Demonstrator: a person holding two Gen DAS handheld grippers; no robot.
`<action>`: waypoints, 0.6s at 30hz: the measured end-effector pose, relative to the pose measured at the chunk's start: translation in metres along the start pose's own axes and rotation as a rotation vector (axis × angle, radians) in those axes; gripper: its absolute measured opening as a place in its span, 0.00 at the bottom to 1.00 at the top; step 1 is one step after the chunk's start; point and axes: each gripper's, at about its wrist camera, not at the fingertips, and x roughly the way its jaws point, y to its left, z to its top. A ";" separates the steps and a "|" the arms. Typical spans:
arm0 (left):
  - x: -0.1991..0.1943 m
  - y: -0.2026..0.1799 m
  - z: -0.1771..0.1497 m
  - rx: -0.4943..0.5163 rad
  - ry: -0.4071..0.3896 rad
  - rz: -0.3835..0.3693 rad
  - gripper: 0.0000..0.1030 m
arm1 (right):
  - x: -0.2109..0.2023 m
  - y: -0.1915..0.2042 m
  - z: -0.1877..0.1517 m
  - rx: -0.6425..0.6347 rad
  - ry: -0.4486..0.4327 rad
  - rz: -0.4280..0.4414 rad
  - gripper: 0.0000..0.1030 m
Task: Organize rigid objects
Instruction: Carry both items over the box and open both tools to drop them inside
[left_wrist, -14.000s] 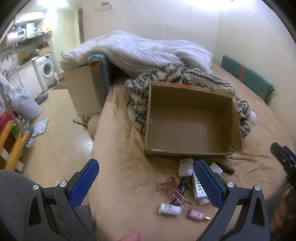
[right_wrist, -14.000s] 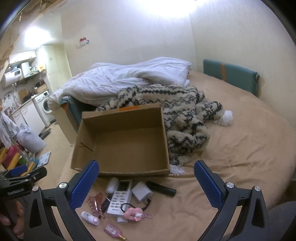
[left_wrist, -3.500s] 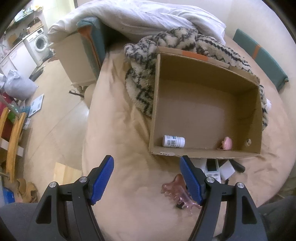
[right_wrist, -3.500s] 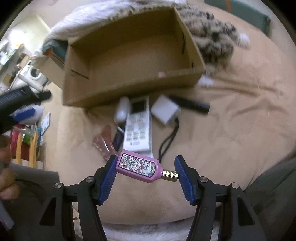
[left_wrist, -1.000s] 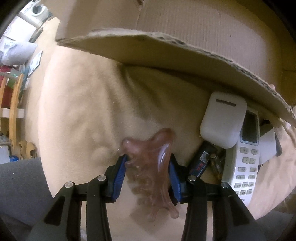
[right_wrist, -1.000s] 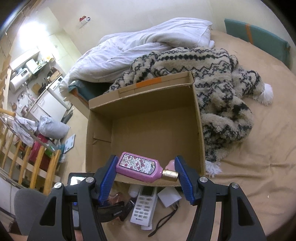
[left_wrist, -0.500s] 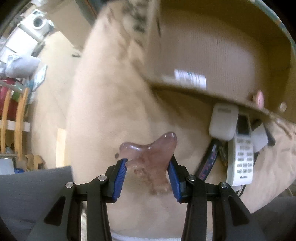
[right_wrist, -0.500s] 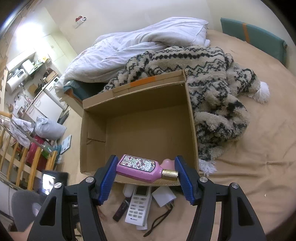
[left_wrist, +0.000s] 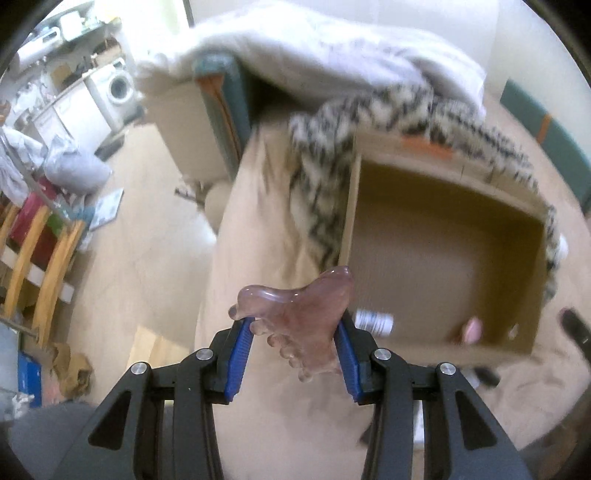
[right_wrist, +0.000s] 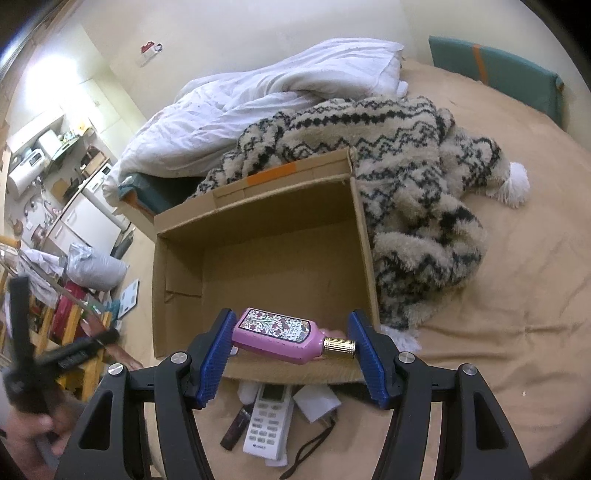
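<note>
Left hand-held gripper (left_wrist: 293, 356) is pinching the pink hair clip (left_wrist: 295, 314) by its sides, teeth hanging down toward the bed (left_wrist: 258, 229), short of the near-left corner of the cardboard box (left_wrist: 480, 192). Right hand-held gripper (right_wrist: 291, 354) is clamped end-to-end on the pink perfume bottle (right_wrist: 280, 334), pad on the base and pad on the gold cap (right_wrist: 338, 347), held over the box's near wall (right_wrist: 295, 369). Main risks, as I read it: the bottle grip is on a small round cap, so any twist could let it pivot out and drop; if that happens before it clears the wall it lands on the remote (right_wrist: 267, 421) and the other bits lying outside the box, not inside. Glass-looking bottle, so a high release onto cardboard could also knock the small white bottle (left_wrist: 373, 321) or the pink thing (left_wrist: 472, 328) already in the near end. The clip is a curved, slick shape held on a narrow contact, likely to rotate or squirt out. Left view is motion-blurred, so that side is moving fast; both hands converge on the same near edge, collision between grippers or clipping the wall and shoving the box on the soft bed is plausible. The box also sits against the patterned blanket (right_wrist: 406, 166), so it may tilt if pushed.
</note>
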 end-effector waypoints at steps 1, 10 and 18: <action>-0.006 -0.001 0.008 0.001 -0.028 -0.002 0.38 | 0.000 0.001 0.004 -0.012 -0.009 -0.005 0.64; 0.002 -0.036 0.042 0.054 -0.110 -0.010 0.39 | 0.017 0.002 0.029 -0.066 -0.029 -0.021 0.64; 0.039 -0.077 0.052 0.085 -0.096 -0.026 0.38 | 0.056 0.003 0.038 -0.085 0.044 -0.046 0.64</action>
